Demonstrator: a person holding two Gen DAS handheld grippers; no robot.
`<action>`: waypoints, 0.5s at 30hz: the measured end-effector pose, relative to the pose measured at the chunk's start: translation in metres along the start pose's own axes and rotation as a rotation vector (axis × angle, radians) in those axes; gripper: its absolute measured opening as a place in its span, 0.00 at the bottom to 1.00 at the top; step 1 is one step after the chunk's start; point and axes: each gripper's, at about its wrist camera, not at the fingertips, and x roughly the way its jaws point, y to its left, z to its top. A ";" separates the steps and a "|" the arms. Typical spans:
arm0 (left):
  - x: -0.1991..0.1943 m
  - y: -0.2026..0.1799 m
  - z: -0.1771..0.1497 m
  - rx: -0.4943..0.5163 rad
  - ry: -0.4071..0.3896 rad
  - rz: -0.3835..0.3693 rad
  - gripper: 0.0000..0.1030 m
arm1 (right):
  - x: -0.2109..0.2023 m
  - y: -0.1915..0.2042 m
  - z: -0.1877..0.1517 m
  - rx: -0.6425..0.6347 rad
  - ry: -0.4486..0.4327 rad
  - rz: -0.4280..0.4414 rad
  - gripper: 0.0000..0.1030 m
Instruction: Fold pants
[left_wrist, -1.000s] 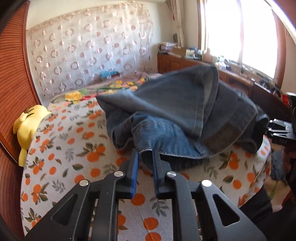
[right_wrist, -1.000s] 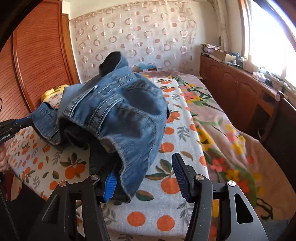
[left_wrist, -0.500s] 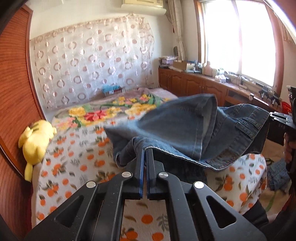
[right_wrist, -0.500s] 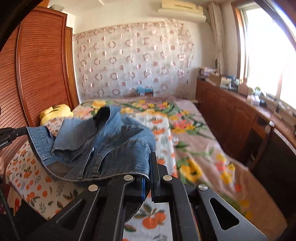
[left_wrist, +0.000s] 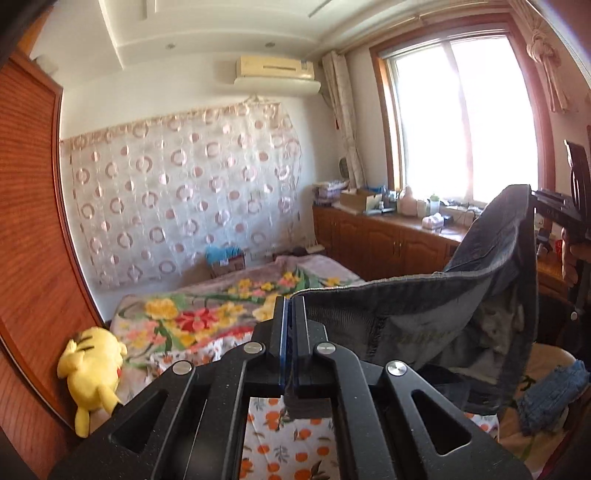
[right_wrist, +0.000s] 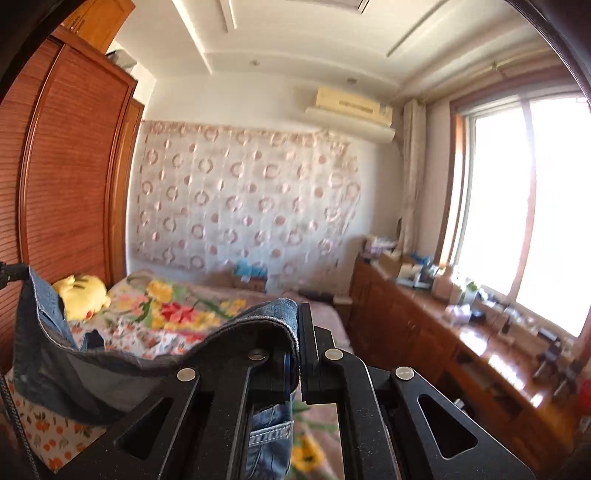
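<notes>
Right now your left gripper (left_wrist: 289, 306) has its black jaws pressed together on one edge of the dark blue denim pants (left_wrist: 436, 317), with a strip of the cloth pinched between the blue pads. Your right gripper (right_wrist: 297, 332) is likewise clamped tight on another part of the same edge, the denim folding over its left finger and a lighter seamed piece hanging down below the jaws. You hold the pants up in the air between the two tools, above the bed with its orange-print sheet (left_wrist: 295, 439) and floral blanket (left_wrist: 199, 310); the edge sags in a curve from one grip to the other and the rest of the garment droops below it. In the left view your other hand (left_wrist: 574, 254) shows at the far right behind the raised cloth. A yellow plush toy (left_wrist: 92, 365) lies at the bed's left side against the reddish wooden wardrobe (left_wrist: 29, 221).
</notes>
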 end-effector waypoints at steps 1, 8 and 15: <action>-0.004 -0.004 0.010 0.005 -0.015 -0.005 0.02 | -0.011 -0.003 0.011 -0.004 -0.017 -0.014 0.03; -0.045 -0.033 0.067 0.033 -0.132 -0.068 0.02 | -0.073 -0.037 0.094 -0.060 -0.101 -0.142 0.03; -0.060 -0.008 0.042 0.005 -0.121 -0.087 0.02 | -0.095 0.028 0.132 -0.110 -0.139 -0.099 0.03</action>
